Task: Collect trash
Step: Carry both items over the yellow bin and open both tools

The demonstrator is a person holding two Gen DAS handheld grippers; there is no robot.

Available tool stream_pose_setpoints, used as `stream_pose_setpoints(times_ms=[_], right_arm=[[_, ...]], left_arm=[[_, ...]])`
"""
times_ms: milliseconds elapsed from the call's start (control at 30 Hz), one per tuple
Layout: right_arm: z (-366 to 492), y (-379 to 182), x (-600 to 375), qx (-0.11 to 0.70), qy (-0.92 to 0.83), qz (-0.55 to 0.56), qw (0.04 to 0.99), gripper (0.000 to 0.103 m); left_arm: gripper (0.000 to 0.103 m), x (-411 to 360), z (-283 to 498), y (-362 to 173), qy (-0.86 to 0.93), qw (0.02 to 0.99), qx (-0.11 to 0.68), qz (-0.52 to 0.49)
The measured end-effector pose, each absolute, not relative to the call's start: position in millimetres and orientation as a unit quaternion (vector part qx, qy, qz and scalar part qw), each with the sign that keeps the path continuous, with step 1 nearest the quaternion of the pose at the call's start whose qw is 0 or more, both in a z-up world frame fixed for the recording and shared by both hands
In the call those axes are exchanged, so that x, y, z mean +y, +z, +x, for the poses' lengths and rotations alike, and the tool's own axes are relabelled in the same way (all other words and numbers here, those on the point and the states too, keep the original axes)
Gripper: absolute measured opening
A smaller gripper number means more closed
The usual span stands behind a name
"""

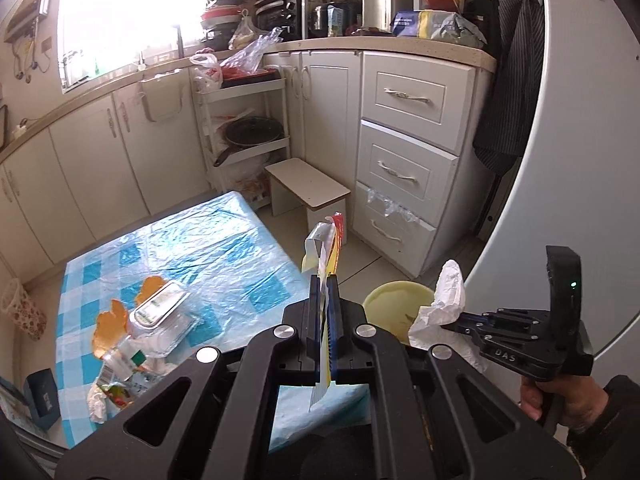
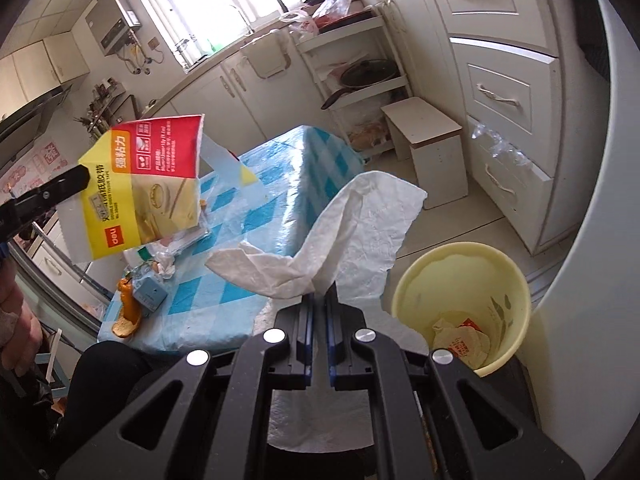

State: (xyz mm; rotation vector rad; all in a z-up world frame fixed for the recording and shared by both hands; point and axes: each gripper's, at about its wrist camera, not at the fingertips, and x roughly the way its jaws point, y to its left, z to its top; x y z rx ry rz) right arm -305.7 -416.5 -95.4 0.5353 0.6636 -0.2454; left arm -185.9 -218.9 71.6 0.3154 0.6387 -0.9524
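My left gripper point(image 1: 324, 280) is shut on a flat yellow and red tape package point(image 1: 325, 248), seen edge-on in the left wrist view and face-on point(image 2: 140, 184) in the right wrist view, held in the air past the table edge. My right gripper point(image 2: 319, 298) is shut on a crumpled white tissue point(image 2: 340, 232), which also shows beside the bin point(image 1: 444, 304). The pale yellow bin point(image 2: 516, 280) stands on the floor to the right of the table, with a wrapper inside. On the blue checked table point(image 1: 224, 256) lie orange peel point(image 1: 110, 320), a clear plastic tray point(image 1: 164, 312) and more wrappers.
White cabinets and drawers point(image 1: 404, 152) line the far wall, with a small stool point(image 1: 308, 188) and a shelf rack point(image 1: 248, 128) in front. A white fridge side point(image 1: 580, 160) curves along the right. A small blue box point(image 2: 148, 296) sits near the table's near corner.
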Motion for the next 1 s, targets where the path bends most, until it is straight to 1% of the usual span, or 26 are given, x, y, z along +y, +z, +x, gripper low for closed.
stream_pose_setpoints(times_ms=[200,300,467,667,700,767,800,833,867,900,933,1000], right_arm=[[-317,-116,-450,0.334,-0.173,0.254,0.891,0.007],[-316,-133,-467,0.348,-0.190,0.253,0.882,0.006],[-308,-168,-492,0.378,-0.210,0.253,0.865,0.007],[-295,-213,-516,0.415,-0.222,0.257,0.844,0.008],[-293,-220,-519,0.420,-0.221,0.259,0.841,0.010],[-288,-234,-524,0.433,-0.224,0.259,0.834,0.011],[-286,-240,-526,0.439,-0.223,0.260,0.830,0.022],[-284,-245,-527,0.445,-0.224,0.261,0.827,0.033],[-283,-250,-528,0.450,-0.226,0.260,0.824,0.037],[-283,-253,-528,0.453,-0.225,0.262,0.822,0.039],[-283,-255,-528,0.455,-0.223,0.264,0.821,0.039],[-287,-255,-525,0.453,-0.225,0.268,0.820,0.040]], left_arm=[[0.003,-270,-189,66,-0.498,0.793,0.326,0.128],[0.003,-306,-183,50,-0.521,0.766,0.358,0.116],[0.003,-370,-174,2,-0.533,0.725,0.416,0.131],[0.004,-440,-154,-74,-0.503,0.687,0.495,0.172],[0.005,-446,-151,-85,-0.501,0.679,0.507,0.176],[0.014,-455,-146,-106,-0.494,0.663,0.534,0.179],[0.024,-458,-145,-113,-0.488,0.662,0.539,0.184],[0.031,-459,-145,-116,-0.485,0.662,0.540,0.187],[0.033,-458,-145,-117,-0.485,0.663,0.537,0.190],[0.038,-456,-146,-116,-0.487,0.664,0.535,0.190],[0.042,-453,-146,-114,-0.488,0.667,0.531,0.188],[0.045,-447,-146,-108,-0.484,0.677,0.524,0.183]])
